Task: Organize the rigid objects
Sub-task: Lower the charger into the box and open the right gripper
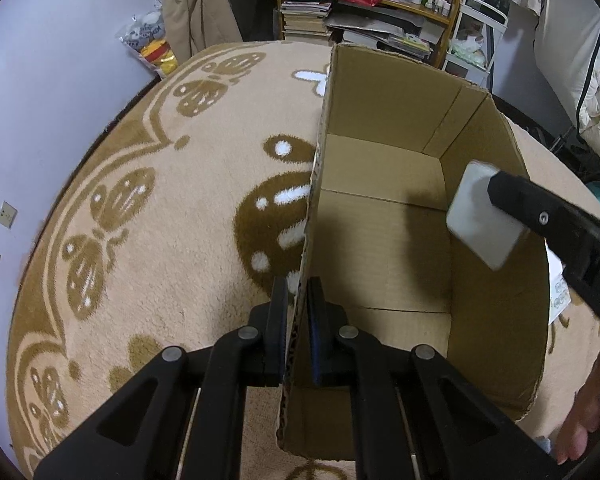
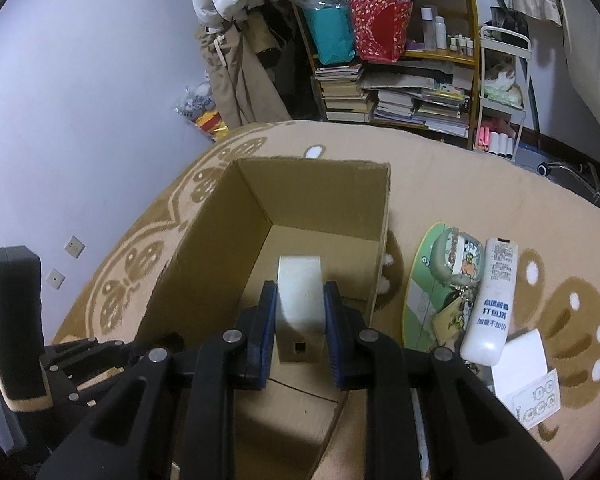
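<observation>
Clamped on the cardboard box (image 1: 380, 208) wall, the left gripper (image 1: 298, 300) steadies it, seemingly for loading. A white charger block (image 2: 300, 300) is pinched by the right gripper (image 2: 300, 312) over the box interior.

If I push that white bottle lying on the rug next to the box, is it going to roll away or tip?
The white bottle already lies on its side, so tipping seems unlikely. Its rounded body could roll sideways, though the plush rug would probably slow it, and the cartoon pouch close beside it may block it that way. Its smooth plastic looks stiff, perhaps slippery to pads.
</observation>
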Motion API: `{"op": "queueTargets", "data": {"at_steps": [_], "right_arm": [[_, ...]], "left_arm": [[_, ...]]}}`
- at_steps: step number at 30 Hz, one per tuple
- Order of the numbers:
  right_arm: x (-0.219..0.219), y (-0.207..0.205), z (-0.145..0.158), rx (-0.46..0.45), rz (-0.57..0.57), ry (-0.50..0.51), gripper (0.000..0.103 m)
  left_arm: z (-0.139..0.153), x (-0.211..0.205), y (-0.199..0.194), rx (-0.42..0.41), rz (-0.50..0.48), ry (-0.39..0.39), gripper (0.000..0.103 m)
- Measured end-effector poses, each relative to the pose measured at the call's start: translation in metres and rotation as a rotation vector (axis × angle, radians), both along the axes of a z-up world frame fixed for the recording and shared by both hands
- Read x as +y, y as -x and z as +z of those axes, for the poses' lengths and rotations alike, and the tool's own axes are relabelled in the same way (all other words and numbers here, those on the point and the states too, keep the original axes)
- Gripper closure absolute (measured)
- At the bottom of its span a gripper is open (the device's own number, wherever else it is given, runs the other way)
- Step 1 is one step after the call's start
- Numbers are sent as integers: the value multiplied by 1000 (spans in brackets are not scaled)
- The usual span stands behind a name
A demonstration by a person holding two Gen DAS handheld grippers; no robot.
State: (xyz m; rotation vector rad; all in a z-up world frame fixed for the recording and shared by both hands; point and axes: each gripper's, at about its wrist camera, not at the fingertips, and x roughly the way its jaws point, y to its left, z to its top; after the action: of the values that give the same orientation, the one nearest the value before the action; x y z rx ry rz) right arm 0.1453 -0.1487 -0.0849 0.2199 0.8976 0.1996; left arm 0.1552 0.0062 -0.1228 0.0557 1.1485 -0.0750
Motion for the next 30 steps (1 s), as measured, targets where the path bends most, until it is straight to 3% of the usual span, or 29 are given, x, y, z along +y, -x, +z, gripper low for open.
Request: {"op": "queueTargets", "data": {"at_steps": [30], "right_arm": [[8,7,-10,27,39,61,79]], "left_arm": [[9,-4,4,-53,-3,-10,95]]}}
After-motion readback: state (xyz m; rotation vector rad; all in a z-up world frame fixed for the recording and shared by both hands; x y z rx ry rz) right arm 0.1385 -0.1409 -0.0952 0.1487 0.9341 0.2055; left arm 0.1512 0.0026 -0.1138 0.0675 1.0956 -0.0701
